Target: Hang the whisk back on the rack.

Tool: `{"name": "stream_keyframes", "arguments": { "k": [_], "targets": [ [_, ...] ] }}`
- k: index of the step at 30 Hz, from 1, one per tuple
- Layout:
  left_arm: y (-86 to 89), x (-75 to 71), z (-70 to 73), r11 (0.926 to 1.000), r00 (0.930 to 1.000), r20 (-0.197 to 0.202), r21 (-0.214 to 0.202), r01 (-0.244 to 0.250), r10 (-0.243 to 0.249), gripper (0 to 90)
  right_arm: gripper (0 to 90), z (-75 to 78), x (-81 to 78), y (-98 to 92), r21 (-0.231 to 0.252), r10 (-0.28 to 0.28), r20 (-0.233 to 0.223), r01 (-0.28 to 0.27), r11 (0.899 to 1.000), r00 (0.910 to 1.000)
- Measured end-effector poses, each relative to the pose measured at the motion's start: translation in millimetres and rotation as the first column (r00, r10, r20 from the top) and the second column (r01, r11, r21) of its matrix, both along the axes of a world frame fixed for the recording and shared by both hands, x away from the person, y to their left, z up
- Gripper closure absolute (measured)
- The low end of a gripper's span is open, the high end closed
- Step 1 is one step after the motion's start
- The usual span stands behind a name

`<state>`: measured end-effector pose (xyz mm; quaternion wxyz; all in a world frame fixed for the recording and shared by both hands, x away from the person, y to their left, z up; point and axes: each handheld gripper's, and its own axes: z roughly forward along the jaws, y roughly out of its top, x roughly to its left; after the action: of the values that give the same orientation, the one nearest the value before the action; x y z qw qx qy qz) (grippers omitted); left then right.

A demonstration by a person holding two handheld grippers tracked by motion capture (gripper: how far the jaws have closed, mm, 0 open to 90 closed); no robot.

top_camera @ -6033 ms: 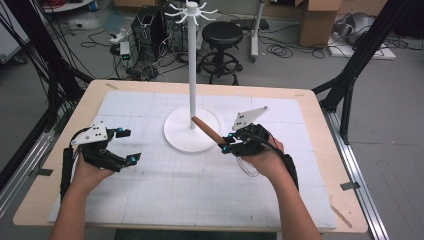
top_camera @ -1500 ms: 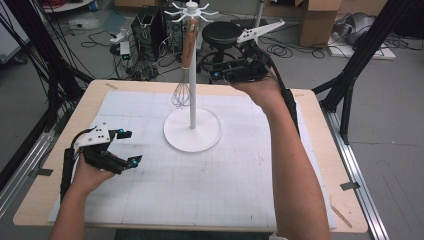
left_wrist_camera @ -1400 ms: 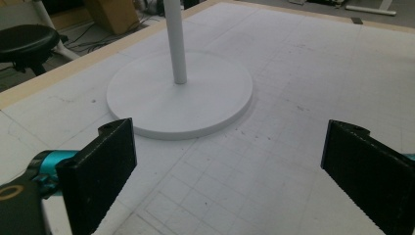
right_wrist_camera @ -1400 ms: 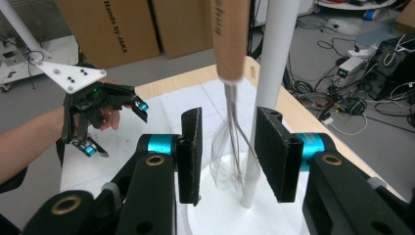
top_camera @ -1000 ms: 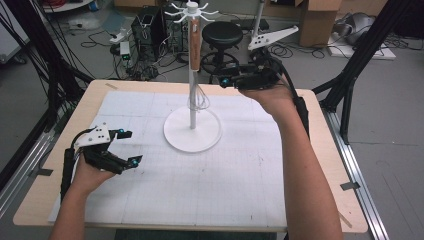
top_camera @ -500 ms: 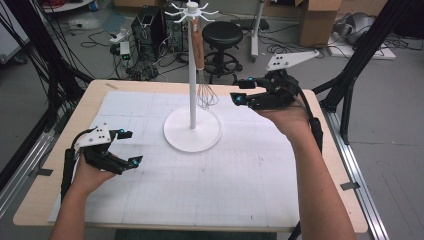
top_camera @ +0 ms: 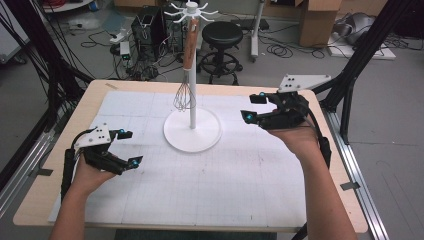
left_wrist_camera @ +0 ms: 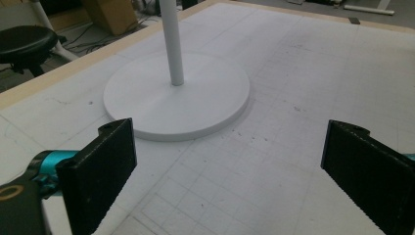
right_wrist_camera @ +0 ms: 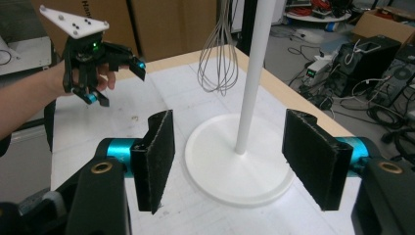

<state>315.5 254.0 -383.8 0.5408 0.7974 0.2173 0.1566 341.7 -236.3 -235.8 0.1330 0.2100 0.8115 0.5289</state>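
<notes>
A whisk (top_camera: 184,95) with a wooden handle hangs from a hook at the top of the white stand (top_camera: 192,131), its wire head beside the pole. My right gripper (top_camera: 252,106) hovers to the right of the stand, apart from the whisk. Its jaws have just been opening and nothing is between them. In the right gripper view the whisk (right_wrist_camera: 218,58) hangs left of the pole (right_wrist_camera: 252,78), beyond my right gripper (right_wrist_camera: 227,161). My left gripper (top_camera: 132,147) rests open at the table's left, with the stand's base (left_wrist_camera: 176,98) ahead of it (left_wrist_camera: 227,176).
The white gridded mat (top_camera: 240,185) covers the wooden table (top_camera: 350,200). Behind the table are a black stool (top_camera: 221,35), cables and boxes on the floor. In the right gripper view, the left gripper (right_wrist_camera: 117,81) shows far off.
The whisk went from the mat, held in my right gripper, up to the stand's hook and was let go. The right hand then drew back right and down, jaws opening. The left hand stayed still.
</notes>
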Motion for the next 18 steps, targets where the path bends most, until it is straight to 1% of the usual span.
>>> {"name": "stream_keyframes", "arguments": {
  "k": [6, 7, 9, 11, 13, 15, 18],
  "targets": [
    [0.1, -0.2, 0.0, 1.0, 1.0, -0.003, -0.003, 0.001, -0.001, 6.9, 33.7, -23.4, -9.4, -12.1, -0.007, -0.018, -0.016, 0.018, 1.0, 0.9997],
    [0.2, -0.3, 0.0, 1.0, 1.0, -0.004, -0.004, 0.002, -0.002, 6.9, 33.4, -29.1, -10.5, -14.8, -0.002, -0.028, -0.017, 0.028, 1.0, 0.9995],
    [0.1, -0.4, 0.0, 1.0, 1.0, -0.004, -0.005, 0.001, -0.001, 6.9, 32.2, -40.9, -12.0, -21.2, 0.008, -0.039, -0.042, 0.039, 0.999, 0.9984],
    [0.1, -0.3, 0.0, 1.0, 1.0, -0.005, -0.005, 0.0, 0.0, 6.9, 31.6, -51.9, -14.2, -27.2, 0.019, -0.056, -0.052, 0.057, 0.998, 0.997],
    [-0.2, -0.2, -0.1, 1.0, 1.0, -0.006, -0.005, 0.003, -0.003, 6.9, 31.5, -60.8, -16.0, -32.0, 0.033, -0.06, -0.06, 0.062, 0.997, 0.9964],
    [-0.5, 0.0, -0.4, 1.0, 1.0, -0.004, -0.001, 0.003, -0.003, 6.9, 31.2, -70.2, -17.6, -36.3, 0.045, -0.071, -0.077, 0.074, 0.996, 0.9945],
    [-0.6, -0.1, -0.5, 1.0, 1.0, -0.007, 0.0, 0.004, -0.004, 6.9, 30.8, -77.4, -20.4, -39.0, 0.055, -0.081, -0.08, 0.086, 0.995, 0.9935]
  ]
}}
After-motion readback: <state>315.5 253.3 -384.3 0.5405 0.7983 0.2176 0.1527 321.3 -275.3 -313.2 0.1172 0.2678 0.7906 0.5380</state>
